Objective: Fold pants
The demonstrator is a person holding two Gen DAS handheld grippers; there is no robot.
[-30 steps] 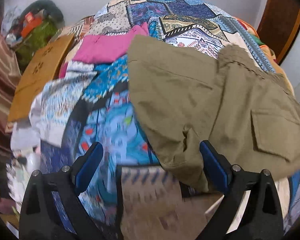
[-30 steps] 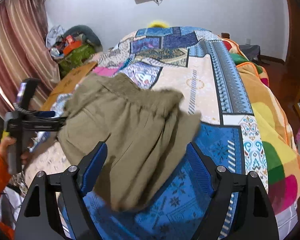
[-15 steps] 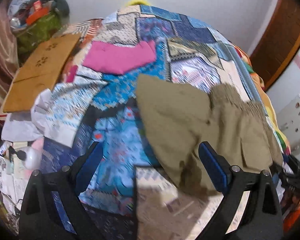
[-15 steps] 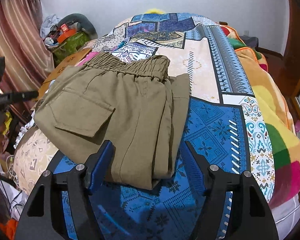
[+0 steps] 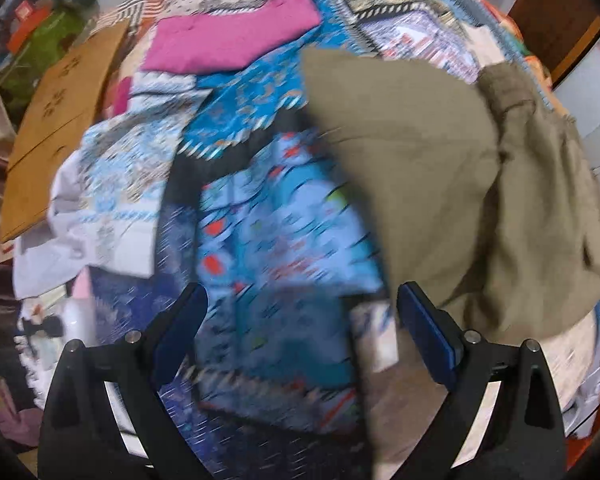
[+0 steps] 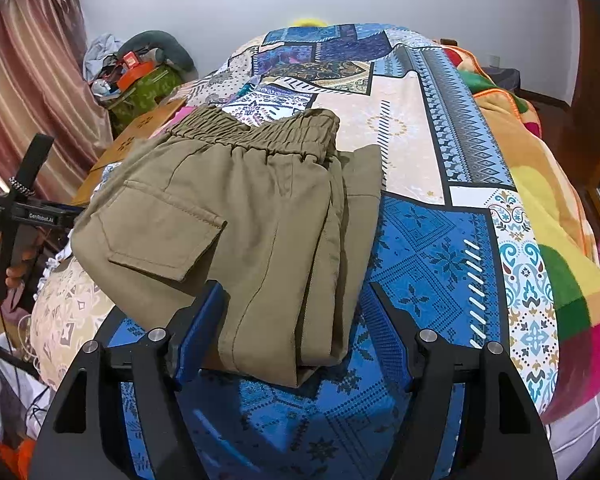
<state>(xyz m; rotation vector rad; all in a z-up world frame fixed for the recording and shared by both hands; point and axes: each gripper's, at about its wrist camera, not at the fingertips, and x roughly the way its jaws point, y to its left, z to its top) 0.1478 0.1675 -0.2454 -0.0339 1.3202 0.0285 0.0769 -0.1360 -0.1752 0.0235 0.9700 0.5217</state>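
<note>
Jaws of both grippers stand apart with nothing clamped: the right gripper [image 6: 292,330] hovers over the near end of the pants [image 6: 236,220], its blue pads straddling the folded hem edge without pressing on it, after closing in a little over the last second; the left gripper [image 5: 302,332] is released too, with only the bed cover between its pads and the olive cloth just right of its right pad. Judging by that, the fold has been laid down and let go, and the hands are pulled clear so the stack can settle. The pants lie on the bed [image 6: 440,240], on the left half of the patterned quilt, with the elastic waistband at the far end and the folded end nearest the right gripper. They are olive-khaki, doubled lengthwise so the leg layers stack along the right edge, a flapped cargo pocket facing up on the left, whose corner overhangs the bed's left side a little. The cloth looks fairly flat, with soft creases near the waistband. In the right wrist view a hand [image 6: 14,256] at the far left holds the left gripper's handle beside the bed. Farther off, a pink garment [image 5: 228,40] lies on the quilt beyond the pants, and a brown cardboard box [image 5: 56,120] sits by the bed's left side.
</note>
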